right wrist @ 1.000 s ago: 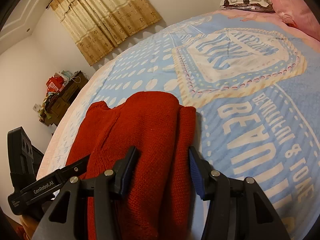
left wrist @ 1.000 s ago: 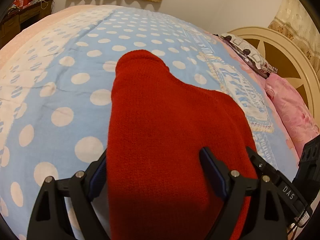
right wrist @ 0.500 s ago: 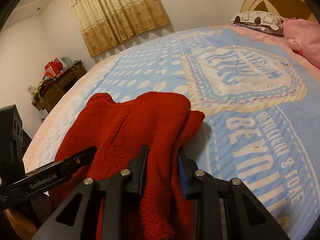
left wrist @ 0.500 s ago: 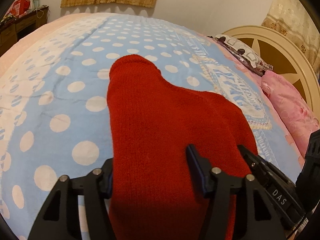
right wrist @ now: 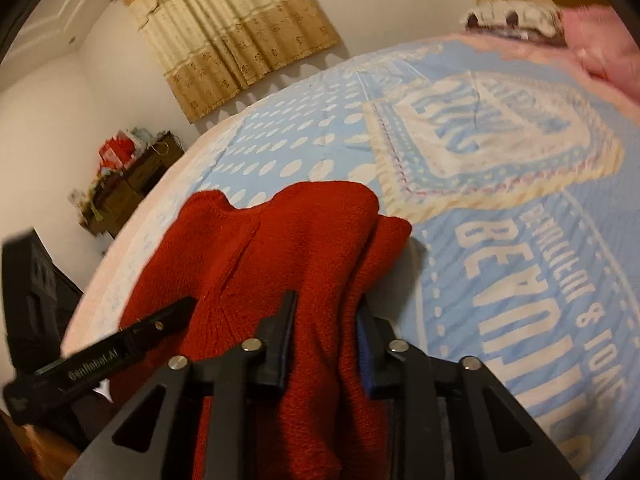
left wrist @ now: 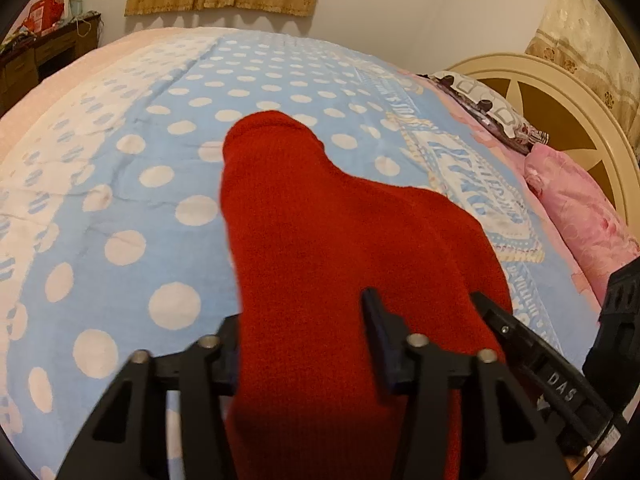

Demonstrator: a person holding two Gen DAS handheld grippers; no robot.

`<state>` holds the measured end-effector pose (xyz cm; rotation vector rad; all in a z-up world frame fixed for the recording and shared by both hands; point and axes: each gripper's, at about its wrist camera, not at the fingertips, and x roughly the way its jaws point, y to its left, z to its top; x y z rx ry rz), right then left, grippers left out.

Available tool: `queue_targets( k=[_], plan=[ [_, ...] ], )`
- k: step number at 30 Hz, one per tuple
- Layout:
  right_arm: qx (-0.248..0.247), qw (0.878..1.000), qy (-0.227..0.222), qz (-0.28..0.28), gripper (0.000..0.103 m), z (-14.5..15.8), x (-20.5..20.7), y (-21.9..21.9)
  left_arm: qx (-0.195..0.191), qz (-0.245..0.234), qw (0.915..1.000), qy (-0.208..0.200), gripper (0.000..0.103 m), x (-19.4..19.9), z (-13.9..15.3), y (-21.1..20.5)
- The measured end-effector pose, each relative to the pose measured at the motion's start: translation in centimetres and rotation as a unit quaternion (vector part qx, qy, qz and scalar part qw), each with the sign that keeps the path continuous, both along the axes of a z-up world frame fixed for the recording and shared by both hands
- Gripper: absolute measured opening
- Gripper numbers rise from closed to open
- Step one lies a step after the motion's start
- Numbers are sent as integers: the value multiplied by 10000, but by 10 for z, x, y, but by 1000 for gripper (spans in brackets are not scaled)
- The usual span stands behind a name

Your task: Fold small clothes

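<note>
A red knit sweater (left wrist: pixel 340 248) lies on the blue polka-dot bed cover (left wrist: pixel 120 184), one sleeve end pointing away from me. My left gripper (left wrist: pixel 304 320) straddles its near edge. Its jaws are closing, with smooth, unbunched fabric between them and the left finger partly hidden behind the cloth. In the right wrist view the sweater (right wrist: pixel 288 240) shows a folded side. My right gripper (right wrist: pixel 326 308) is still closing, and its pads squeeze a thick bunch of that fabric. Each gripper's black body shows at the edge of the other's view.
The bed cover (right wrist: pixel 520 240) carries a large printed emblem and lettering on its right half. Pillows (left wrist: pixel 572 208) and a cream headboard (left wrist: pixel 560 112) stand at the right. A cluttered dark cabinet (right wrist: pixel 120 188) and curtains (right wrist: pixel 236 32) line the far wall.
Both grippers' jaws have narrowed around the sweater. The right one has pinched the folded side into a bunch. The left one's fingers have drawn in over the near edge.
</note>
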<state>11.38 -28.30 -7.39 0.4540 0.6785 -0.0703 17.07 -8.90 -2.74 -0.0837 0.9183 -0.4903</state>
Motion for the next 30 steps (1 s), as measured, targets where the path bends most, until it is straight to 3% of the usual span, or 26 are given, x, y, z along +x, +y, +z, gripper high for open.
queue_targets(
  k=[8,13,19,30],
  plan=[
    [-197,9997,-76,-116,19,25,-20,17,58,-19,9999,-95,35,-13,20,12],
    [-429,9989,-110,-125,19,39,-38,45,528,-57,9975,-459,35,-37,32,14],
    [-204,9995,-188,-137,19,44,-56,71,886,44,9940,-640,35,-55,39,33],
    [-6,9998,-159,69,19,47,-67,117,915,303,9937,-575,35,-72,41,77]
  ],
)
